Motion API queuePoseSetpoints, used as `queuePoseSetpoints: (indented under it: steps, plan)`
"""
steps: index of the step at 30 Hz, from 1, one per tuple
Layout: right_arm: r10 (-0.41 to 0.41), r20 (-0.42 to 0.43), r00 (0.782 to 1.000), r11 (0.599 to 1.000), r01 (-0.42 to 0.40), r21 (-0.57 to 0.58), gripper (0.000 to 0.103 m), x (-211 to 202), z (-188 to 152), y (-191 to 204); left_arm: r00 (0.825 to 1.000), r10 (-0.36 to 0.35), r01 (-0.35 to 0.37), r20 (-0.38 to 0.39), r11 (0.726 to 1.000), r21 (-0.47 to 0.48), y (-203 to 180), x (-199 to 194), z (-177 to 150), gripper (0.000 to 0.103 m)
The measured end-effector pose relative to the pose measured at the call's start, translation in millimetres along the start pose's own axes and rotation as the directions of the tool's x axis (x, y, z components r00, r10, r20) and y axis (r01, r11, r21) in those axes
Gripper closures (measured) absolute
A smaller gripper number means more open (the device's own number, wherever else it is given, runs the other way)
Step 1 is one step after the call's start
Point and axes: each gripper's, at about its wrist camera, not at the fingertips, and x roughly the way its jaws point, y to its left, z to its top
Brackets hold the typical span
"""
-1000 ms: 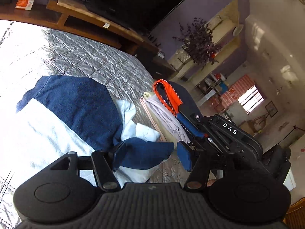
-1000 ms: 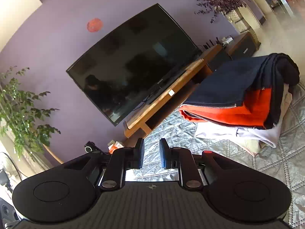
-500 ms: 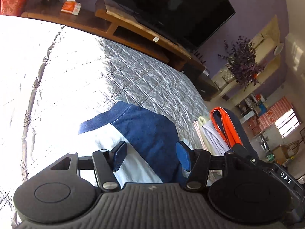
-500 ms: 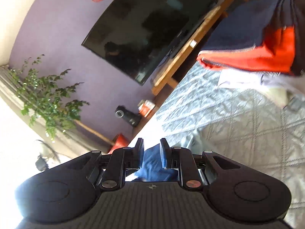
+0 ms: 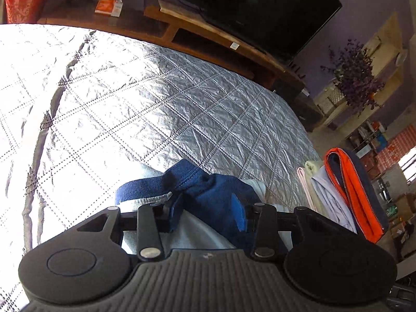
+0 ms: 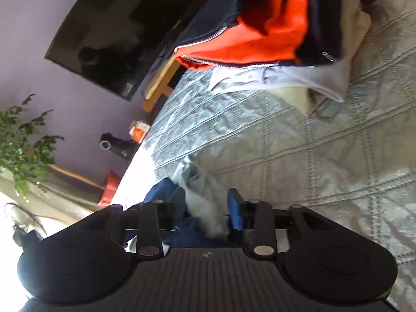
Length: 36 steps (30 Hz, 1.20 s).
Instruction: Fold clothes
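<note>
Quilted silver bedding [image 5: 161,98] fills most of both views, with a TV [image 5: 249,7] on the wall beyond and a stack [image 5: 345,195] of folded clothes, topped in navy and orange, lying off to the right of the left gripper. Directly ahead of both grippers, and close, a navy-and-white shirt [image 5: 208,195] is seen bunched on the bedding; its long axis cannot be told. The left gripper [image 5: 208,213] is held wide open, with navy cloth lying between its fingers but not visibly pinched. The right gripper [image 6: 208,208] is about half open, white cloth bulging between its pads; whether that cloth is actually clamped cannot be told. Neither hand is clearly the nearer.
</note>
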Motion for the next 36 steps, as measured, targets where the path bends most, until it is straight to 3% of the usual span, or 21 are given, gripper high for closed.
queuePoseSetpoints:
  steps: [4,6,8,10,13,17,20,22,23,24,25,32,34,36]
  plan:
    - [0.056,0.001,0.998,0.996,-0.056,0.067,0.042,-9.4,-0.8,-11.4,0.999,0.03,-0.029,0.022,0.999,-0.039,4.8,-16.3,-0.6,0.072]
    - [0.059,-0.002,0.998,0.991,-0.059,0.118,0.036,-17.4,-3.3,-17.4,0.997,0.048,-0.047,0.053,0.999,-0.028,3.6,-32.2,-4.5,0.065]
    - [0.089,-0.027,0.996,0.973,-0.081,0.215,0.035,-28.4,-10.1,-28.1,0.996,0.033,-0.03,0.087,0.999,-0.027,3.8,-52.4,-9.2,0.064]
    - [0.119,-0.048,0.992,0.946,-0.099,0.308,0.029,-39.7,-18.9,-38.1,0.993,0.024,-0.024,0.114,1.0,0.002,1.9,-72.5,-15.6,0.061]
    - [0.108,-0.107,0.988,0.93,-0.062,0.363,0.024,-39.1,-28.8,-40.5,0.995,0.036,-0.043,0.09,0.996,0.075,1.0,-84.9,-26.4,0.053]
    - [0.092,-0.117,0.989,0.954,-0.054,0.293,0.022,-29.7,-33.8,-28.4,0.995,0.094,-0.096,0.022,0.99,0.106,8.6,-79.6,-37.4,0.053]
    - [0.102,-0.112,0.989,0.965,-0.07,0.253,0.009,-22.4,-34.8,-19.5,0.989,0.135,-0.132,-0.066,0.99,0.046,27.9,-64.2,-43.2,0.054]
    - [0.103,-0.127,0.986,0.978,-0.077,0.194,0.003,-15.0,-33.0,-9.3,0.986,0.147,-0.144,-0.074,0.988,0.053,29.6,-60.4,-44.4,0.053]
    - [0.116,-0.145,0.983,0.98,-0.089,0.181,0.008,-8.3,-32.5,-5.1,0.985,0.153,-0.149,-0.074,0.987,0.059,29.7,-58.9,-44.7,0.054]
    - [0.134,-0.165,0.977,0.978,-0.104,0.183,0.02,-0.7,-33.0,-2.1,0.985,0.158,-0.154,-0.075,0.986,0.065,29.7,-57.5,-45.1,0.054]
    - [0.133,-0.177,0.975,0.981,-0.104,0.164,0.023,5.3,-32.9,2.6,0.984,0.164,-0.159,-0.076,0.985,0.071,29.7,-56.0,-45.5,0.054]
    - [0.093,-0.164,0.982,0.996,-0.094,-0.003,0.023,23.7,-20.4,25.6,0.979,0.184,-0.175,-0.081,0.979,0.108,28.1,-47.5,-43.8,0.052]
    - [0.088,-0.154,0.984,0.994,-0.098,-0.058,0.028,26.5,-16.1,30.5,0.98,0.179,-0.17,-0.084,0.979,0.108,29.4,-47.2,-42.3,0.052]
    - [0.083,-0.143,0.986,0.989,-0.1,-0.113,0.038,29.2,-11.8,35.4,0.98,0.178,-0.167,-0.086,0.979,0.118,29.5,-48.3,-41.3,0.052]
